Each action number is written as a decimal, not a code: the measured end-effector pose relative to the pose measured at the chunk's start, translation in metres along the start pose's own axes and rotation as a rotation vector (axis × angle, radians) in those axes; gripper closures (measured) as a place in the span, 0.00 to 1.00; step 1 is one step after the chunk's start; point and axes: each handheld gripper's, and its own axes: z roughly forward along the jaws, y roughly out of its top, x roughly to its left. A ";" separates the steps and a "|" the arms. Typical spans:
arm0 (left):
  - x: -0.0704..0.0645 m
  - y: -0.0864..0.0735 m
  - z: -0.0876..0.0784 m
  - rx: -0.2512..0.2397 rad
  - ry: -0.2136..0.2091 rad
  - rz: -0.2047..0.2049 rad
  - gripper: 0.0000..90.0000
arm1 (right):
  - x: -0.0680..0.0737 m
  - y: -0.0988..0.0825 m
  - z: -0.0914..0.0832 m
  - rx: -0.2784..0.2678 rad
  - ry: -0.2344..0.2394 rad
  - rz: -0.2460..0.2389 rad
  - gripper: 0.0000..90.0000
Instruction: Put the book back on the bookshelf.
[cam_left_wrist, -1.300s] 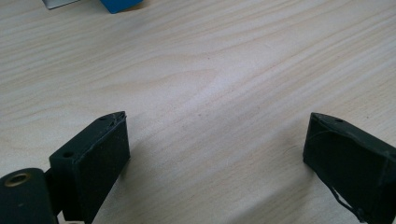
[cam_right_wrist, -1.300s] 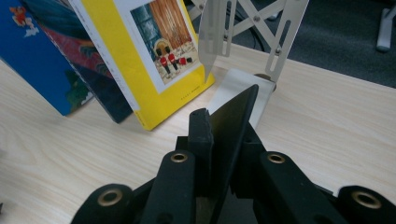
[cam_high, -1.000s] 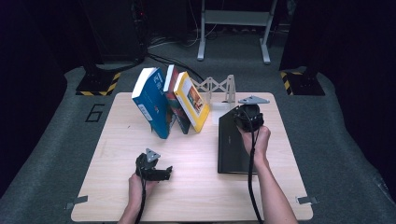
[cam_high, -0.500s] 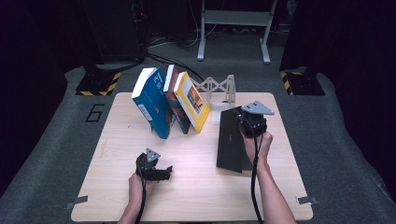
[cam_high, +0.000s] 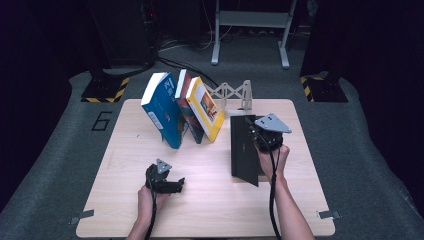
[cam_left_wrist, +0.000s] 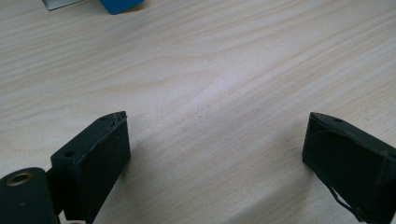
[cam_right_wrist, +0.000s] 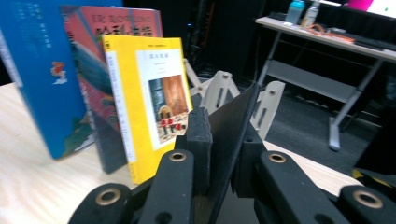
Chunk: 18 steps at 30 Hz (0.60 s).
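Observation:
My right gripper (cam_high: 256, 134) is shut on the top edge of a thin black book (cam_high: 243, 150), which stands on its edge on the right of the wooden table (cam_high: 125, 150). In the right gripper view the black book's (cam_right_wrist: 233, 119) edge runs between my right gripper's (cam_right_wrist: 223, 135) pads. To its left a blue book (cam_high: 161, 110), a red book (cam_high: 186, 107) and a yellow book (cam_high: 205, 107) lean together. The yellow book (cam_right_wrist: 149, 102) is the closest to the black one. My left gripper (cam_high: 175, 184) rests low at the front left, and my left gripper (cam_left_wrist: 215, 144) is open over bare wood.
A beige zigzag rack (cam_high: 235, 92) stands at the table's far edge behind the yellow book. The rack (cam_right_wrist: 219, 91) is just behind the black book. Dark floor, a hazard-striped base (cam_high: 102, 92) and a metal stand (cam_high: 250, 20) lie beyond the table.
The black book has tipped up from a flatter lean to stand nearly on edge, with the right gripper shifting slightly with it. The left gripper has not moved.

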 end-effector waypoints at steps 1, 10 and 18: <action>0.000 0.000 0.000 0.000 0.000 0.000 0.08 | 0.001 0.000 -0.001 0.003 0.006 -0.003 0.90; 0.000 0.000 0.000 0.000 0.000 0.000 0.08 | 0.003 -0.004 -0.003 -0.034 -0.039 -0.021 0.90; 0.000 0.000 0.000 0.000 0.000 0.000 0.09 | 0.003 -0.017 -0.008 -0.128 -0.073 -0.008 0.90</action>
